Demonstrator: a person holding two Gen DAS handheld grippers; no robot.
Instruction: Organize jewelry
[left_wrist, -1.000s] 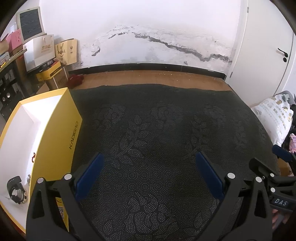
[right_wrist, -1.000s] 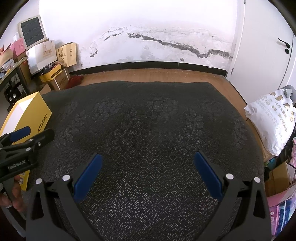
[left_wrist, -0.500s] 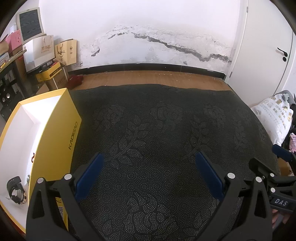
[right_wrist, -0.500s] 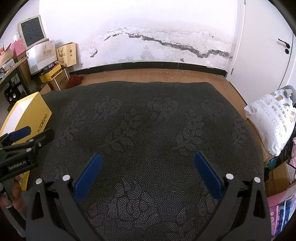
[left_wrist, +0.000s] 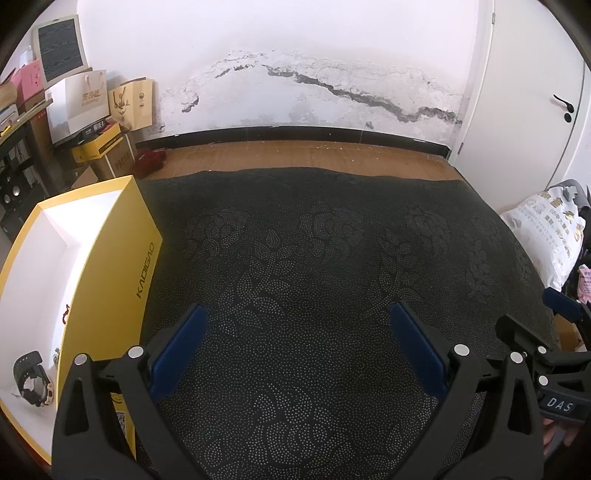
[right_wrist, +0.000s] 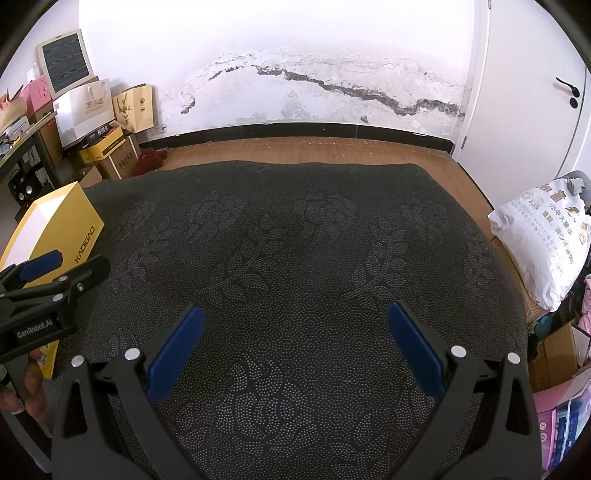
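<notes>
A yellow box with a white inside stands at the left edge of the dark patterned cloth. A black watch lies in its near end, with a small red piece by the inner wall. My left gripper is open and empty over the cloth, right of the box. My right gripper is open and empty over the cloth's middle. The box also shows in the right wrist view, behind the left gripper's side.
The cloth ends at a wooden floor and a cracked white wall. Boxes and paper bags are stacked at the far left. A white sack lies at the right edge, near a door.
Both grippers have drifted very slightly; the view has shifted a little. Both stay open and empty.
</notes>
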